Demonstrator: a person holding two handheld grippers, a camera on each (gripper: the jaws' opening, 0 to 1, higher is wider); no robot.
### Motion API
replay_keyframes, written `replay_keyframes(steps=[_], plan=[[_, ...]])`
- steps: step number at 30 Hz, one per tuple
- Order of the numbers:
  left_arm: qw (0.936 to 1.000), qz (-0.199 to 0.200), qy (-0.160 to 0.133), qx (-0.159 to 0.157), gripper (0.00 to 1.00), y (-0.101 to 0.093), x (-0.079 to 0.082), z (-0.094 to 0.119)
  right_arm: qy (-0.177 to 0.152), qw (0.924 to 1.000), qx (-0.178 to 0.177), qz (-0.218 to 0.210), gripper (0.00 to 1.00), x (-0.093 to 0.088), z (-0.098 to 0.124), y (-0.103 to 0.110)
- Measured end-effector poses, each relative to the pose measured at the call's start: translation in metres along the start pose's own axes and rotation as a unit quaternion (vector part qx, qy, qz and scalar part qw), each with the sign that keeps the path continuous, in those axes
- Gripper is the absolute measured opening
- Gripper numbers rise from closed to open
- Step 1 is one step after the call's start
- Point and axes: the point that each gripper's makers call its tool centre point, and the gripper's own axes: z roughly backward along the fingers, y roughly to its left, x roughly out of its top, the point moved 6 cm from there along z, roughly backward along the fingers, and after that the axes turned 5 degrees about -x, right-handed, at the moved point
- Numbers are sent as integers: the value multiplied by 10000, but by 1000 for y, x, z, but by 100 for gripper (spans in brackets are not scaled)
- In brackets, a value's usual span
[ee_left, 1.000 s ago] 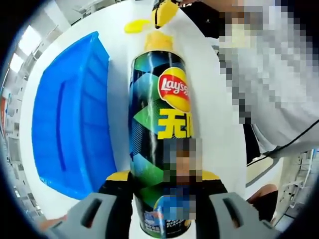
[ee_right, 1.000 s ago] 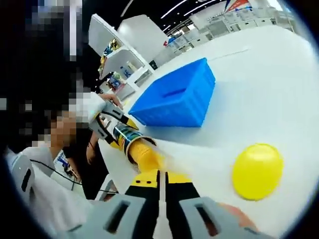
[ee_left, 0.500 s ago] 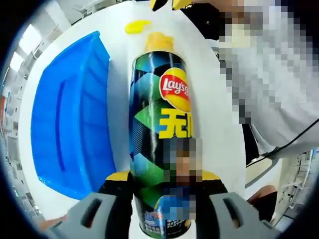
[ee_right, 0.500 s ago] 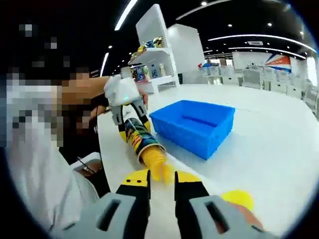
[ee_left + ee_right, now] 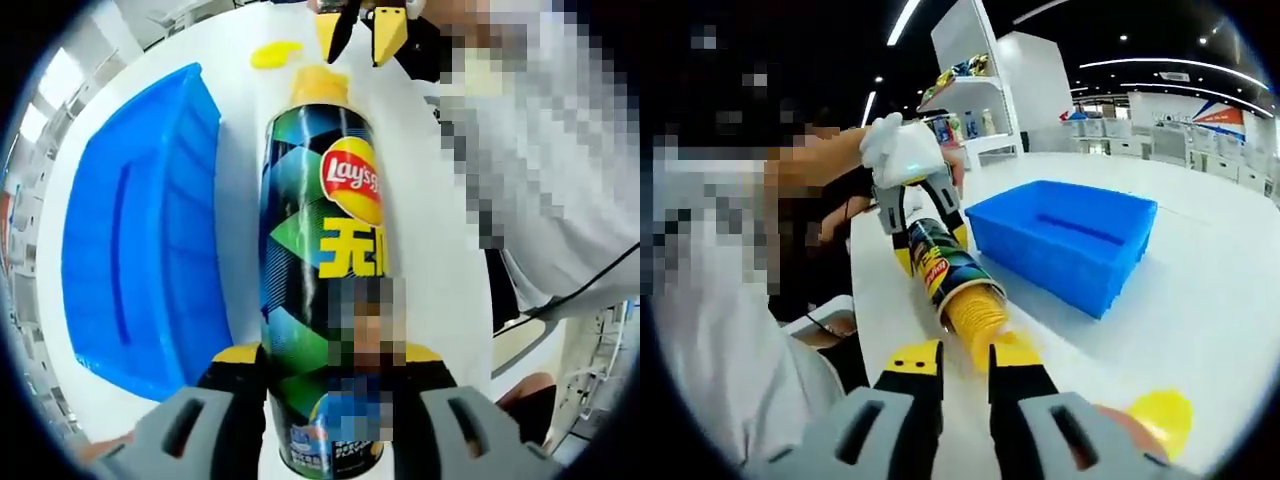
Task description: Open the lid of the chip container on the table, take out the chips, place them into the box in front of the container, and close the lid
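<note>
My left gripper (image 5: pixel 330 365) is shut on the lower body of a Lay's chip can (image 5: pixel 325 250), which lies tilted over the white table (image 5: pixel 430 260). The can's mouth is uncovered, and a stack of yellow chips (image 5: pixel 318 85) sticks out of it. Its yellow lid (image 5: pixel 275 52) lies loose on the table beyond the mouth. My right gripper (image 5: pixel 965 365) is open, its yellow-tipped jaws just short of the chips (image 5: pixel 978 315). In the right gripper view the left gripper (image 5: pixel 915 215) holds the can (image 5: pixel 940 268).
A blue plastic box (image 5: pixel 140 270) stands beside the can, its open inside (image 5: pixel 1070 228) bare. The lid (image 5: pixel 1162 415) lies near my right gripper. A person in a white top (image 5: pixel 540 180) stands close along the table edge. Shelves (image 5: pixel 970 80) stand behind.
The right gripper's jaws have gone from shut to open, and it has swung round to face the can's mouth. The left gripper and can have stayed still.
</note>
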Motion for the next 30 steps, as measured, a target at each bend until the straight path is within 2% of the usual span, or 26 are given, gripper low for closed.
replay_keyframes(steps=[20,30], plan=[[10000,-9,20,-6,48,-2,1,-1,227,9995,176,107,12,-3,-13,4],[10000,-7,-11,-17,48,-2,0,0,245,9996,116,112,5,-7,-13,0]])
